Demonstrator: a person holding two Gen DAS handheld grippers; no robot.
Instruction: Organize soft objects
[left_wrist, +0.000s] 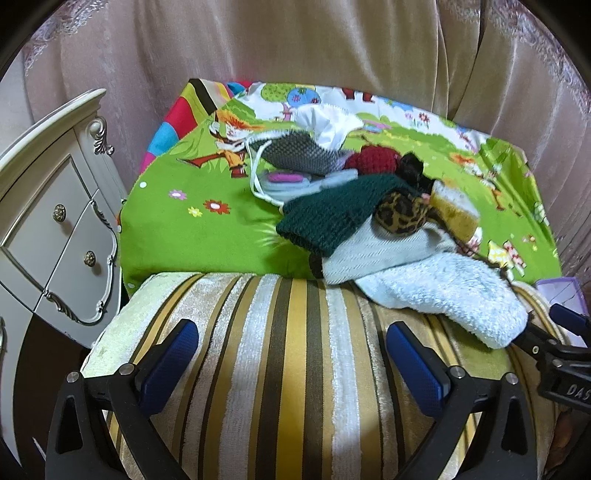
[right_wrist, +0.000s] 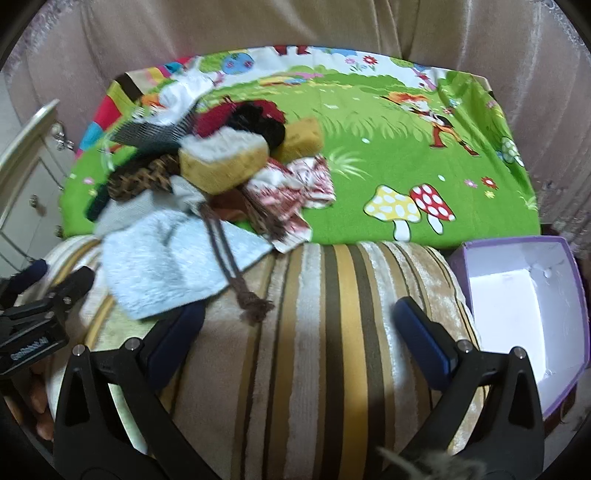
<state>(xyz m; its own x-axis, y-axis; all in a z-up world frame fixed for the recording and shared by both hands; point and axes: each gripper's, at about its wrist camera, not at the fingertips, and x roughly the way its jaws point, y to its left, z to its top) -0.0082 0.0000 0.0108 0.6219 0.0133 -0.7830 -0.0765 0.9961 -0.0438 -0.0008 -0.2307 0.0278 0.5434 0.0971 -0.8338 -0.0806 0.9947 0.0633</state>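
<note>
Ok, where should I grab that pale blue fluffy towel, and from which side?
Take the pale blue fluffy towel by its near corner, which drapes over the striped cushion and lies free of the pile. Come in low from the front with the open right tongs; its far end sits under the brown cord and grey cloth.

Jumbled heap of soft objects (right_wrist: 207, 166) on green cartoon cloth (right_wrist: 369, 147), pale blue towel (right_wrist: 166, 266) draped onto striped cushion (right_wrist: 332, 332).
</note>
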